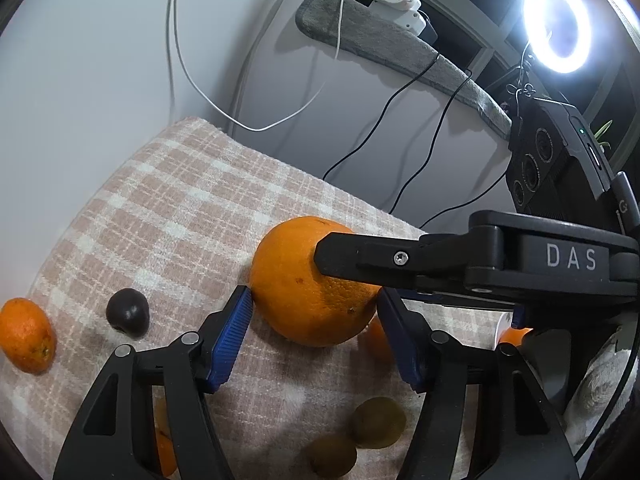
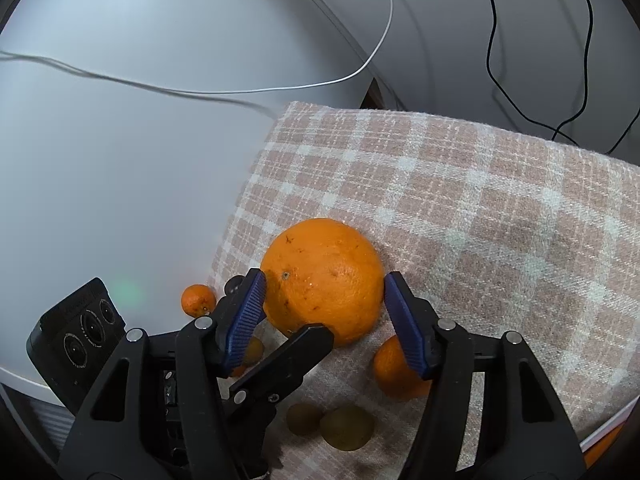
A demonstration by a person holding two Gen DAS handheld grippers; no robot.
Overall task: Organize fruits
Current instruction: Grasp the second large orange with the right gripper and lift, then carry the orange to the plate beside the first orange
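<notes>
On the checked cloth the big orange sits with both tools clamped on it, the left gripper and right gripper each pinching its sides. This looks like the pick-up step; next likely calls for one tool letting go. Small oranges and a dark fruit lie nearby.

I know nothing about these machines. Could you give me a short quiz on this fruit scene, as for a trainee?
1. True or false: the big orange sits in a basket.
2. How many claws have it between their pads?
3. The dark fruit lies: A on the checked cloth; B in a bowl; C in a claw.
Key: 1 false, it sits on the cloth. 2 two, the left claw and the right claw. 3 A.
</notes>
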